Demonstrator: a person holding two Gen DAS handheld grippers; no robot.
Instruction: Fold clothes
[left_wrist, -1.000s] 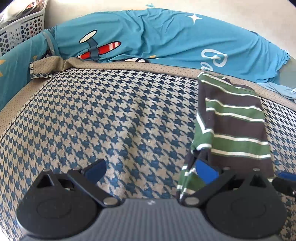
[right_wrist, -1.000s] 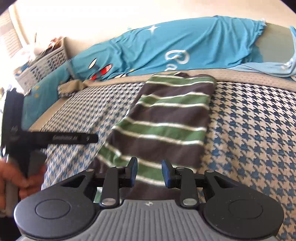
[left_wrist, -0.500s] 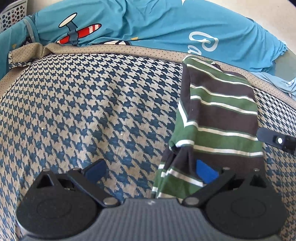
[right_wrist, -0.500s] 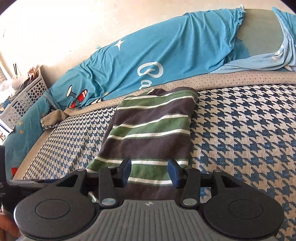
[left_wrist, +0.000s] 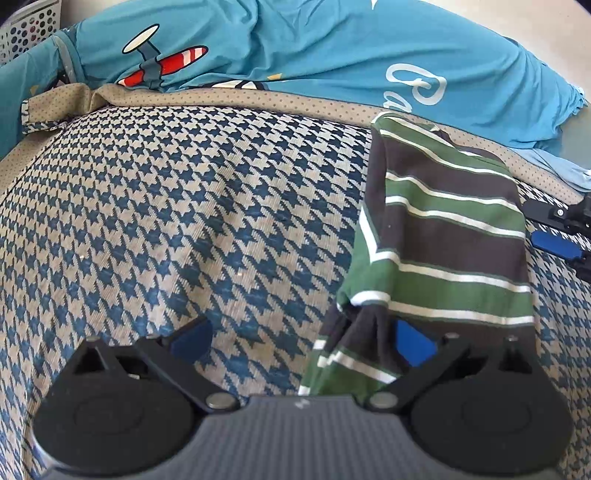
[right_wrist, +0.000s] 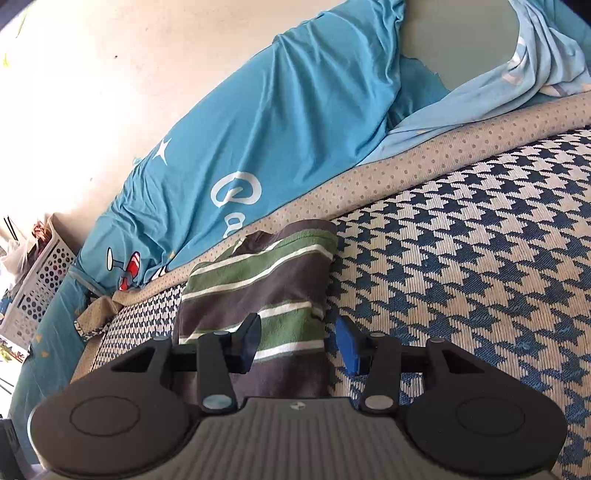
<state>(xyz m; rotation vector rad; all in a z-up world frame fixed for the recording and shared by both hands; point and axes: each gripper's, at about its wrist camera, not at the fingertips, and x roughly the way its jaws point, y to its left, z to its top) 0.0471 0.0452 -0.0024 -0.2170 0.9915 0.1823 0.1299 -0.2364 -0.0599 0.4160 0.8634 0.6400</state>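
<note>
The striped garment (right_wrist: 258, 295) is laid folded lengthwise at the bed's (right_wrist: 480, 258) far edge; the right gripper (right_wrist: 295, 345) jaws have just been opened partway, nothing clamped; the left gripper (left_wrist: 303, 338) is spread wide, empty; another fold is judged due.

The right gripper (right_wrist: 299, 343) has just been opening: its jaws, close together a second ago, now stand apart astride the right edge of the striped garment (right_wrist: 258, 291), without pressing it. Its view has rolled, so the teal bedding (right_wrist: 280, 122) now slants steeply toward the upper right. In the left wrist view, the right gripper's tip (left_wrist: 557, 229) has climbed along the right edge.
</note>
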